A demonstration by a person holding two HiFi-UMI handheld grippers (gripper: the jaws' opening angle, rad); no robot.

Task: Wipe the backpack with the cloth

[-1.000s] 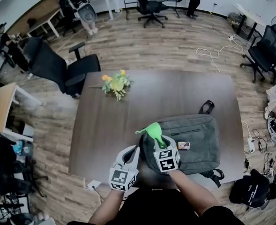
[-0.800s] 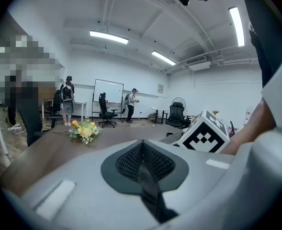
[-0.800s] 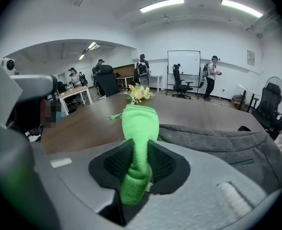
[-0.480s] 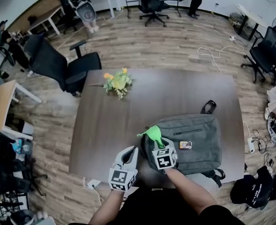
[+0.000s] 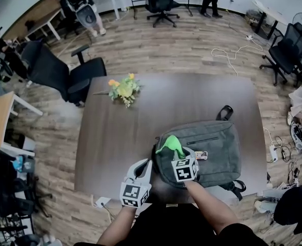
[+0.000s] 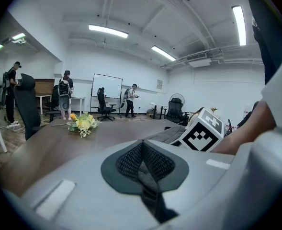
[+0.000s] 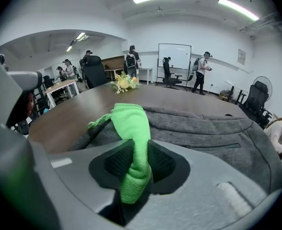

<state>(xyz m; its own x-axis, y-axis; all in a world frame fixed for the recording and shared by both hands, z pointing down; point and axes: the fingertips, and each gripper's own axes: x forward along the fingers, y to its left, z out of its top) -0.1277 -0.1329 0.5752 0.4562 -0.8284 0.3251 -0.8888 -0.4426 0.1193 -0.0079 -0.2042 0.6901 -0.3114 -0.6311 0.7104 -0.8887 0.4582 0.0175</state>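
- Well, lowest in the head view, the left gripper (image 5: 144, 167) hangs over the near edge of the worktop (image 5: 115, 137), just beside the backpack's left end. Its fingers (image 6: 143, 163) are pressed together on nothing.
- Just right of it, the right gripper (image 5: 176, 152) has its fingers clamped on a fold of the green cloth (image 5: 169, 144). The loose end of the cloth rests on the backpack's near-left corner.
- My worry here is that only a narrow fold of the cloth (image 7: 131, 123) sits between the fingers (image 7: 113, 164). Dragged across that coarse grey fabric, it could tug free or bunch into a lump and wipe very little.
- Lower right of centre, the backpack (image 5: 212, 147) lies flat near the worktop's front edge, with a strap (image 5: 236, 189) trailing off it. Nothing pins the bag, so a firm stroke could slide it, and the idle left gripper looks best placed to steady it.
- As a container, the backpack gives nothing away. The front zip pocket (image 5: 207, 139) looks closed, so I cannot tell what is inside. A small tag (image 5: 201, 155) lies on top and could snag the cloth.
- Upper left of centre, a bunch of flowers (image 5: 121, 90) lies on the worktop, well apart from the wiping and in no danger.
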